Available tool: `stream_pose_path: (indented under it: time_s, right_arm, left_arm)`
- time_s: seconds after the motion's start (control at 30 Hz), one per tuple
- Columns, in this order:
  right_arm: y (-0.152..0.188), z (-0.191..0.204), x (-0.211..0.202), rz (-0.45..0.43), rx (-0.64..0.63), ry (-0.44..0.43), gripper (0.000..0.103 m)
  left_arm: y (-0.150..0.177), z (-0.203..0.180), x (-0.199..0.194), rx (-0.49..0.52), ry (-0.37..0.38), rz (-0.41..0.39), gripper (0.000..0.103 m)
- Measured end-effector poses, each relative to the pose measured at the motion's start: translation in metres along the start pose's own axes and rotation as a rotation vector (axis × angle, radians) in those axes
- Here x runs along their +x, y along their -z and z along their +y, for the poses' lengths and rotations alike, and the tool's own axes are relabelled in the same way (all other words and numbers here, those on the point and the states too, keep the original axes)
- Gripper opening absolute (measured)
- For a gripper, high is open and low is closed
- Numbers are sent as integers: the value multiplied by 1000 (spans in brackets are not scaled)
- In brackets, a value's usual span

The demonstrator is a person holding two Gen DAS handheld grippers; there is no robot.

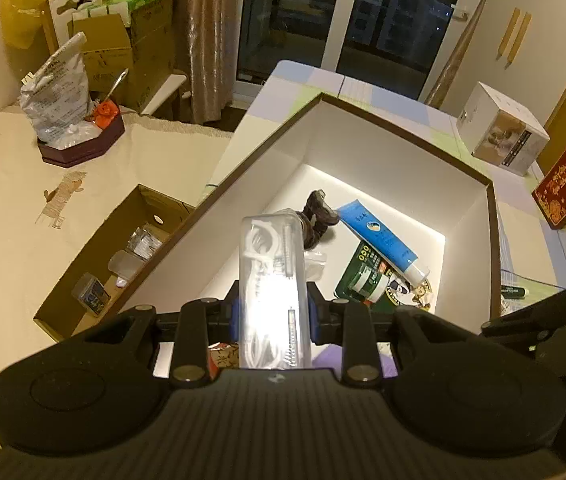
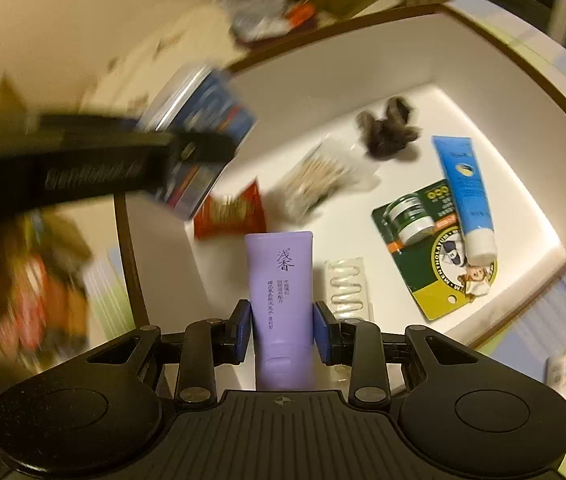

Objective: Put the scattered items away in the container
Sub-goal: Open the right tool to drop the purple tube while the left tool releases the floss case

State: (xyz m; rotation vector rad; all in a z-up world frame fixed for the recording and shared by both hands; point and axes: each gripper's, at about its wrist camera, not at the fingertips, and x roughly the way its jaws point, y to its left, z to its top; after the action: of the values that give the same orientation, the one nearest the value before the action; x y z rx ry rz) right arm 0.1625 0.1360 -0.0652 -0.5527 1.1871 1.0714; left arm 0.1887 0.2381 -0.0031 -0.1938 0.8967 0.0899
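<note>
Clear plastic case (image 1: pixel 271 280) hangs tilted above white box (image 1: pixel 363 148); purple tube (image 2: pixel 281 300) upright at its 6 o'clock edge

left hand-held gripper (image 1: pixel 272 316) | black ribbed body | blue pads (image 1: pixel 235 316) | round silver pivot screws

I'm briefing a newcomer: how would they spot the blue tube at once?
Look inside the big white box. On its floor, the blue tube lies with its white cap over a green card. It is the only blue item there; the other tube is purple.
</note>
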Motion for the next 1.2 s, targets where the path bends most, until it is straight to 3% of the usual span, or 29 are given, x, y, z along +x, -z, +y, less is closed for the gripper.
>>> stream_pose_path:
  time_s: [0.13,0.33,0.6,0.63,0.67,0.7,0.73,1.0,1.1,1.2]
  right_arm:
    - [6,5,8,51,-126,64,35]
    - [8,9,10,78,-194,48,36]
    - [2,8,-1,36,-184,48,36]
    - [2,7,-3,31,-184,56,40]
    - [2,6,-7,23,-182,72,51]
    - [2,5,-10,0,-185,93,82]
    - [2,4,-14,-22,-196,100,88]
    - [-1,-9,-26,-41,-183,144,88]
    - [0,-10,-28,-41,-184,151,88]
    - [2,-11,-27,-39,-187,158,88]
  left_arm:
    - [1,-1,4,1,5,11,25]
    - [3,-3,8,8,7,29,25]
    - [5,-5,10,24,1,42,26]
    - [5,-6,10,27,2,44,26]
    - [6,-6,10,30,2,46,26]
    - [6,-7,11,33,3,50,25]
    - [6,-7,11,34,4,53,25]
    - [8,-17,14,79,18,70,27]
    - [7,-16,15,77,5,67,42]
    - [7,-15,16,78,-11,68,48]
